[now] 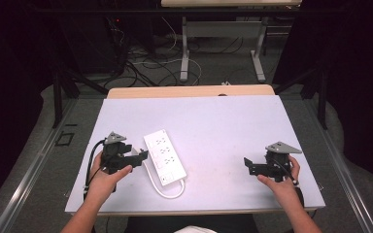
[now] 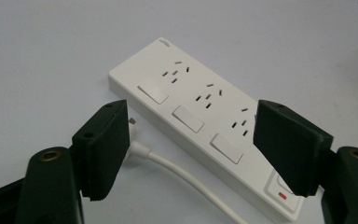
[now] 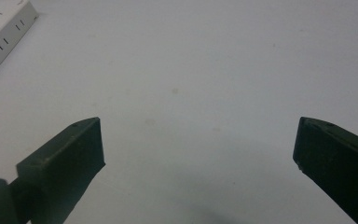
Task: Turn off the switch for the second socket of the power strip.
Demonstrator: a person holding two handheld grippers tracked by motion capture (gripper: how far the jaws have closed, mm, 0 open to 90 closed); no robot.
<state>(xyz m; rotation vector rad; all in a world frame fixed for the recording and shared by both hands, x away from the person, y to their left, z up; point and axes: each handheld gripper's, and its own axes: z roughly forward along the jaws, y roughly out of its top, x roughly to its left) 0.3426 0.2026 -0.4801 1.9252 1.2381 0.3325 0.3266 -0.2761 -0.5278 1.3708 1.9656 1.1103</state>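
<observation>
A white power strip (image 1: 164, 156) with three sockets and switches lies left of centre on the white table (image 1: 233, 121), its red-lit switch toward the person. Its white cable (image 1: 167, 192) loops along the near side back to the plug (image 2: 134, 145), which rests beside the strip. My left gripper (image 1: 139, 156) hovers just left of the strip with its jaws apart. In the left gripper view the plug sits by the left pad (image 2: 105, 149), partly hidden behind it, while the other pad stands far off over the power strip (image 2: 191, 100). My right gripper (image 1: 248, 165) is open over bare table at the right, nothing between its jaws.
A corner of the power strip (image 3: 0, 32) appears at the upper left of the right gripper view. Beyond the table's wooden far edge (image 1: 189, 91) the floor holds tangled cables (image 1: 145, 68) and the legs of another table (image 1: 184, 53).
</observation>
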